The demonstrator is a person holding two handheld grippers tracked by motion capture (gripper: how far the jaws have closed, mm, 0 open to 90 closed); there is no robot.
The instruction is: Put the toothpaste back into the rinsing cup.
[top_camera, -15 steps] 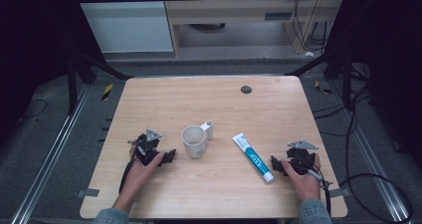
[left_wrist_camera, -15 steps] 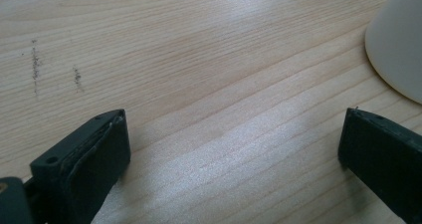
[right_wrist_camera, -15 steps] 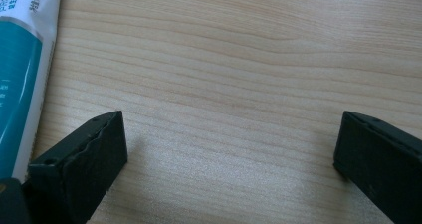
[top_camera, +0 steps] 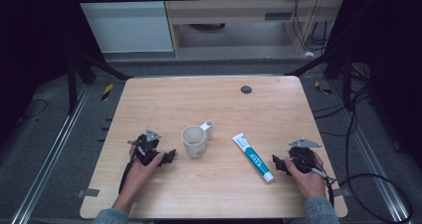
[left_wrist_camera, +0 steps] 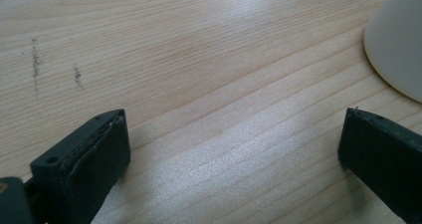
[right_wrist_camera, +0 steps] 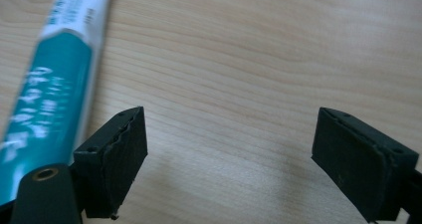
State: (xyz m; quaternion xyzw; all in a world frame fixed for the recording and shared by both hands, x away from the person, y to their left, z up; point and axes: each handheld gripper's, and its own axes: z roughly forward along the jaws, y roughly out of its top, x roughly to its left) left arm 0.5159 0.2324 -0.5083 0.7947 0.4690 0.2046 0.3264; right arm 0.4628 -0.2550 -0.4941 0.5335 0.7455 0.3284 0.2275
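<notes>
A white mug (top_camera: 194, 141) stands upright near the middle of the wooden table (top_camera: 224, 104), its handle pointing to the far right. A teal-and-white toothpaste tube (top_camera: 254, 157) lies flat to the right of it. My left gripper (top_camera: 169, 157) rests on the table just left of the mug, open, with bare wood between its jaws; the mug's wall (left_wrist_camera: 398, 40) shows at the upper right of the left gripper view. My right gripper (top_camera: 276, 163) rests right of the tube, open and holding nothing. The tube (right_wrist_camera: 50, 79) lies just outside its left jaw.
A small dark round spot (top_camera: 246, 89) sits near the table's far edge. Cables (top_camera: 368, 179) trail off the right side onto the floor. Metal frame rails (top_camera: 50, 159) run along the left. A shelf unit (top_camera: 234, 15) stands beyond the table.
</notes>
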